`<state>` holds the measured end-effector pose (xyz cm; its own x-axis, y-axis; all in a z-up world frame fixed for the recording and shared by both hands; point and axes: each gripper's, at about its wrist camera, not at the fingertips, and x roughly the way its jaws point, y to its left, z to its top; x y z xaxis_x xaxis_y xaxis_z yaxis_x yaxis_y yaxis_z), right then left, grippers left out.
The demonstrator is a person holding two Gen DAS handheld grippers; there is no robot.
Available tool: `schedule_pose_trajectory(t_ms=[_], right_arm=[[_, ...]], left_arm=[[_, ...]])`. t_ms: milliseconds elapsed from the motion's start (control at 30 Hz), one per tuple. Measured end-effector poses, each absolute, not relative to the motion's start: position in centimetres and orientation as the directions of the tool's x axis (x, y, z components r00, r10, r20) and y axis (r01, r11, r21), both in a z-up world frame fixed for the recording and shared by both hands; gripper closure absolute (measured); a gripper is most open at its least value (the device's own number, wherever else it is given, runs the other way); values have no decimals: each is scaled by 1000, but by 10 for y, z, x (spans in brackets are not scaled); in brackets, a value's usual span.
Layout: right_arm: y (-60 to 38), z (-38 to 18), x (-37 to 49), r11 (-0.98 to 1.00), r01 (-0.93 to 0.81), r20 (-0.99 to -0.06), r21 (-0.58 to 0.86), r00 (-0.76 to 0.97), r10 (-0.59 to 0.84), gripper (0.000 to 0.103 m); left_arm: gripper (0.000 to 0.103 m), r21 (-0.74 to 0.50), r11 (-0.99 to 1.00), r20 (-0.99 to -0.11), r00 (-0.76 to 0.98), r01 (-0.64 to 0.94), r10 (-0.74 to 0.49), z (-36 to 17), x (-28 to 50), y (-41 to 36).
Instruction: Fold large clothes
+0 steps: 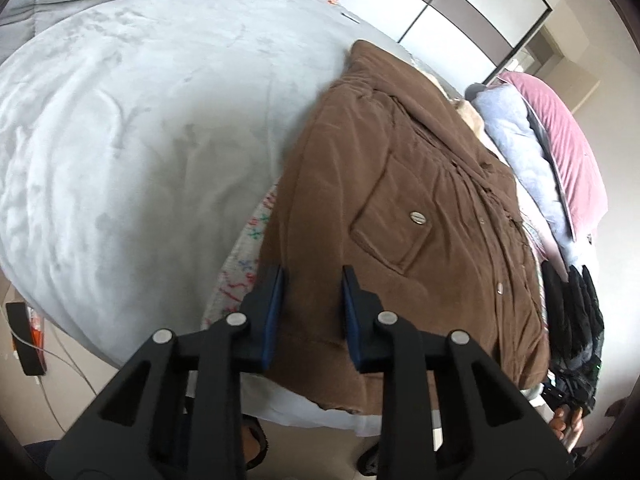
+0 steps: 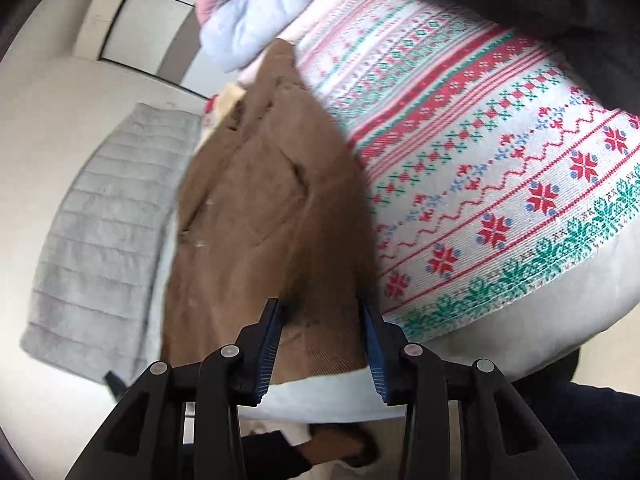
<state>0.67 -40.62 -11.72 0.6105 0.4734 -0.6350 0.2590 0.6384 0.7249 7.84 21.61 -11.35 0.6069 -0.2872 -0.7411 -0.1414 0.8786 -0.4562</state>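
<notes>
Both tools stood partly open over the brown jacket's (image 1: pixel 400 208) hem: left tool (image 1: pixel 313 308), right tool (image 2: pixel 320 336), neither gripping.

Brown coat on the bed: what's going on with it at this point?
A person is working on the brown coat with a hand-held gripper in each hand. It lies on the bed, partly over a patterned knit blanket, beside a pile of other clothes. The left hand-held gripper and the right hand-held gripper each have their fingers either side of the coat's near hem. Neither clearly pinches the fabric yet, so the fold looks about to start.
</notes>
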Motion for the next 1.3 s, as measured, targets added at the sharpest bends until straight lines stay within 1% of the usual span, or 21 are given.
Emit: schedule_pose_trajectory(t_ms=[133, 200, 233, 300, 367, 567, 600, 633, 700, 733, 767, 800, 867, 933, 967, 1100, 1133, 1167, 1200, 1233, 1300], right_arm=[[-405, -124, 12, 641, 312, -671, 701, 594, 444, 60], [-405, -125, 11, 631, 319, -666, 707, 599, 444, 59], [-406, -124, 10, 626, 314, -658, 714, 605, 448, 57], [-405, -127, 10, 629, 313, -660, 712, 604, 447, 55], [-401, -128, 13, 650, 312, -673, 693, 603, 429, 55], [-388, -123, 17, 731, 296, -715, 615, 600, 359, 56], [-389, -123, 17, 724, 296, -709, 623, 605, 362, 62], [-391, -123, 16, 708, 294, -695, 642, 613, 376, 74], [-395, -124, 15, 668, 287, -663, 686, 626, 411, 80], [-397, -124, 14, 653, 286, -651, 701, 631, 422, 80], [-399, -125, 11, 653, 290, -654, 700, 628, 422, 80], [-398, -126, 12, 654, 296, -660, 697, 621, 422, 76], [-397, -132, 15, 646, 321, -675, 692, 604, 423, 74], [-398, -133, 16, 639, 326, -673, 697, 606, 424, 73], [-398, -133, 16, 644, 325, -675, 692, 606, 420, 72], [-391, -129, 19, 675, 324, -695, 663, 603, 393, 71], [-388, -128, 20, 690, 316, -699, 651, 605, 382, 76], [-385, -124, 20, 712, 301, -701, 635, 611, 367, 83], [-385, -122, 19, 718, 289, -696, 633, 617, 366, 89], [-385, -117, 18, 720, 276, -685, 637, 631, 364, 91], [-391, -108, 15, 695, 254, -643, 673, 665, 380, 93]], left_arm=[[72, -444, 883, -763, 581, -152, -283, -119, 82, 214], [72, -467, 870, -756, 581, -156, -301, -120, 82, 217], [72, -473, 868, -751, 583, -151, -309, -120, 81, 218], [72, -466, 873, -749, 588, -142, -304, -118, 79, 217], [75, -454, 879, -751, 593, -143, -291, -117, 78, 216], [74, -482, 860, -750, 587, -170, -304, -121, 79, 218], [74, -485, 858, -751, 583, -169, -309, -121, 80, 218], [74, -480, 861, -752, 584, -166, -307, -121, 80, 218], [74, -462, 872, -756, 587, -163, -291, -119, 79, 216], [78, -458, 873, -756, 590, -165, -285, -119, 79, 216], [79, -459, 871, -754, 595, -173, -279, -118, 78, 218], [79, -468, 866, -749, 598, -175, -284, -118, 78, 219], [79, -491, 852, -742, 600, -182, -299, -119, 78, 222], [76, -498, 846, -743, 597, -189, -304, -121, 78, 222], [72, -501, 844, -745, 591, -190, -309, -122, 79, 222], [71, -483, 855, -756, 583, -189, -298, -124, 81, 218], [74, -476, 859, -758, 583, -187, -293, -123, 82, 217], [81, -461, 868, -762, 583, -183, -281, -122, 81, 215], [84, -455, 872, -763, 584, -179, -278, -121, 81, 215], [88, -455, 874, -757, 591, -170, -279, -118, 81, 215], [90, -455, 875, -745, 608, -165, -273, -112, 79, 216]])
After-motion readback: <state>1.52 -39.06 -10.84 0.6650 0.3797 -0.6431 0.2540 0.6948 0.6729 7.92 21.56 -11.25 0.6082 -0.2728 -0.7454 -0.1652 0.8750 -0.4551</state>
